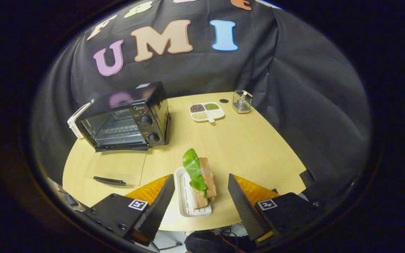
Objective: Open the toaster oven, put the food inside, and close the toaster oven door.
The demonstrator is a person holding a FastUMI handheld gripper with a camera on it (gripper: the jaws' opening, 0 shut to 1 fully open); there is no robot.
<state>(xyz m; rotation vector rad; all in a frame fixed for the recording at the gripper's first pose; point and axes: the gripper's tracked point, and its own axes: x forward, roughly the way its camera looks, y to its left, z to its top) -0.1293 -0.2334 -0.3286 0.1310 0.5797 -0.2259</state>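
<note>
A black toaster oven point(127, 117) stands at the far left of the round wooden table point(251, 147). Its glass door point(116, 168) lies folded down flat in front of it, so the wire rack inside shows. A sandwich point(202, 179) of brown bread with a green lettuce leaf rests on a small white tray point(185, 196) at the table's near edge. My gripper point(201, 185) is open, its two black fingers on either side of the sandwich and tray, apart from both.
A white divided dish point(206, 111) holding beans and grains sits at the far side of the table. A small clear container point(242, 102) stands to its right. A white object point(77, 119) leans behind the oven's left side.
</note>
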